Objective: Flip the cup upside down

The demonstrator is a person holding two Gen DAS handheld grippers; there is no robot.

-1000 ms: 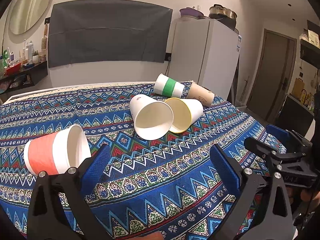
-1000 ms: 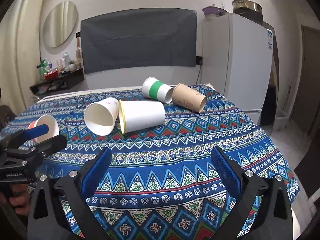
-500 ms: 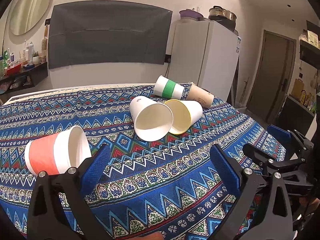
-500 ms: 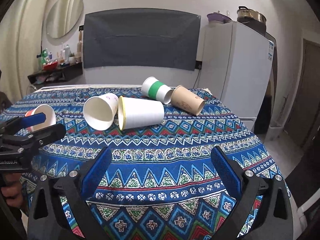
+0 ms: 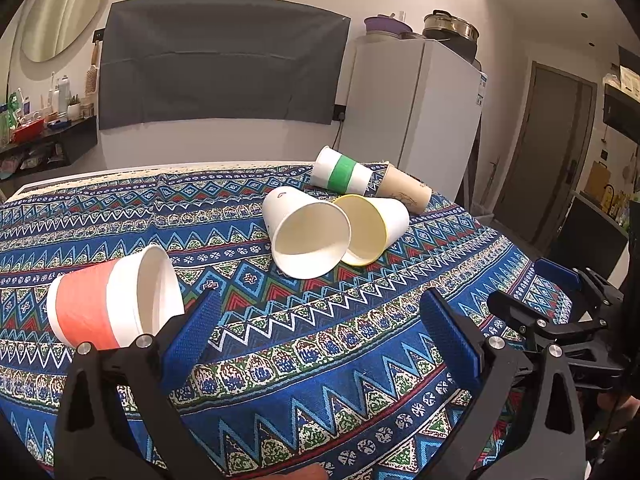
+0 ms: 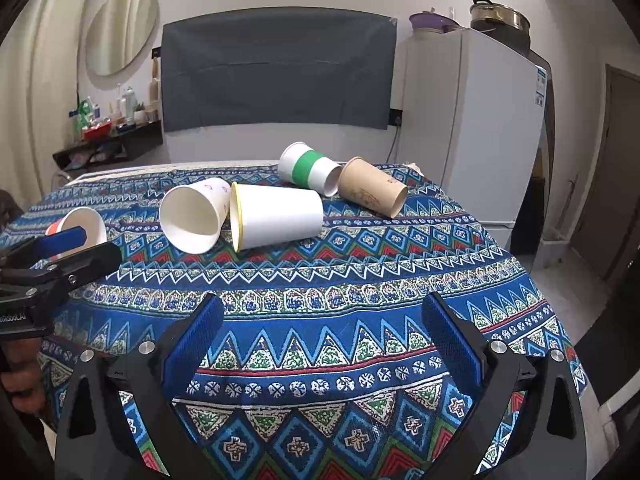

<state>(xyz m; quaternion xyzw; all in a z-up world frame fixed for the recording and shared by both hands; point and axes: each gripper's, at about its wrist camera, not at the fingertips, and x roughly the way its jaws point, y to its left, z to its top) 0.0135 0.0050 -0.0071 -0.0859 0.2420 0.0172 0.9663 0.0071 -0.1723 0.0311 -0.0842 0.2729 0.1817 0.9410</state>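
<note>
Several paper cups lie on their sides on a patterned blue tablecloth (image 5: 280, 360). An orange-banded cup (image 5: 112, 300) lies at the left, just beyond my left gripper's left finger. A plain white cup (image 5: 308, 236) and a yellow-rimmed cup (image 5: 372, 228) touch mid-table. A green-banded cup (image 5: 340, 172) and a brown cup (image 5: 404, 194) lie behind them. My left gripper (image 5: 320, 328) is open and empty. My right gripper (image 6: 320, 332) is open and empty, near the table's front edge. The same cups show in the right wrist view: white (image 6: 192, 216), yellow-rimmed (image 6: 276, 216), green-banded (image 6: 308, 168), brown (image 6: 372, 192), orange (image 6: 80, 224).
A white fridge (image 6: 472, 120) with pots on top stands behind the table's right side. A dark cloth (image 6: 276, 68) hangs on the back wall. A shelf (image 6: 104, 148) with bottles is at the left. The table's right edge (image 6: 560, 312) drops to the floor.
Both grippers have drifted a little; the right wrist view has shifted slightly to the right and back. The cups have not moved. Both grippers stay open.
</note>
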